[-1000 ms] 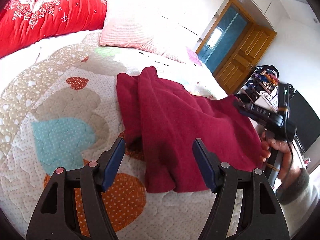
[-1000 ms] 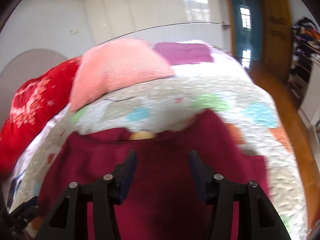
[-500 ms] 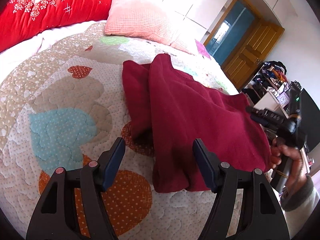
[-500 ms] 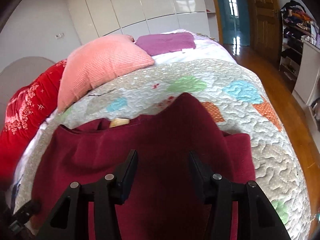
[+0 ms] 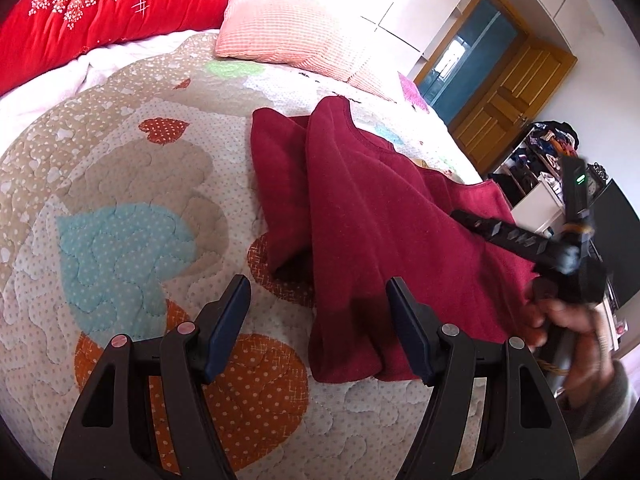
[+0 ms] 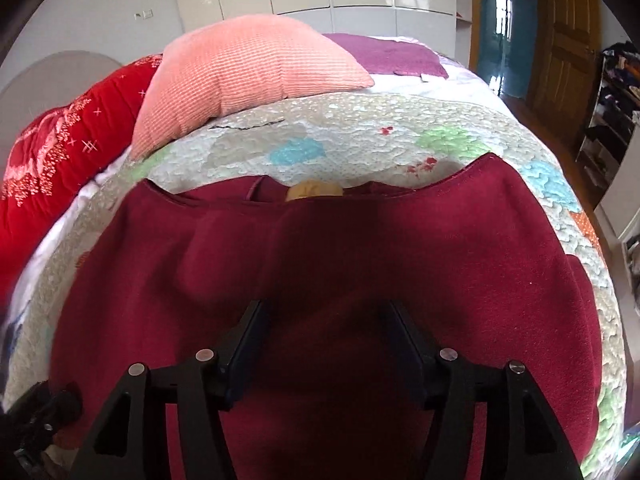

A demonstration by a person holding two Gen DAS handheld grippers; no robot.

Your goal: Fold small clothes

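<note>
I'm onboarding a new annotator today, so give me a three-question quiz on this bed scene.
1. True or false: the left claw is clamped on the dark red garment.
2. What lies on the quilt nearest the garment's neckline: A) pink pillow, B) a laptop, C) a shoe?
3. Fill in: the red blanket bears a ____ pattern.

Key: 1 false, its pads stand apart above the hem. 2 A. 3 white.
</note>
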